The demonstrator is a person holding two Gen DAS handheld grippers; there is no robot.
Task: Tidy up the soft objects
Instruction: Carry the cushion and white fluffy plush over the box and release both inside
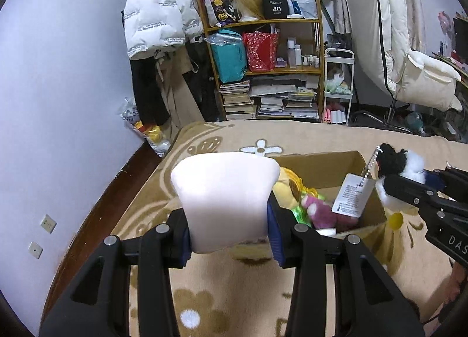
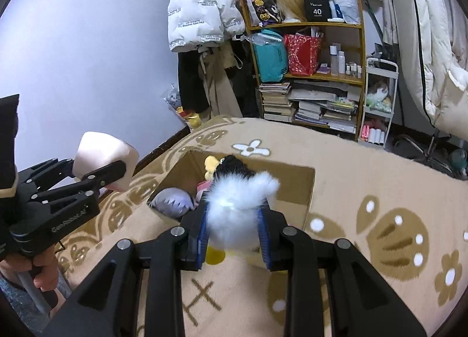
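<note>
We hold a pale pink, squashy foam-like cushion point(image 1: 225, 202) clamped across its middle in the left gripper point(image 1: 229, 234) and a light, fluffy black-and-white plush toy point(image 2: 237, 205) pinched by its body in the right gripper point(image 2: 234, 237), both above the open cardboard box point(image 2: 295, 188).

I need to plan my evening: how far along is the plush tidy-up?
Several toys already lie in the cardboard box, among them a purple plush and a grey one. The left gripper holds a pale pink cushion; the right gripper holds a black-and-white fluffy toy. Both still need dropping in.
</note>
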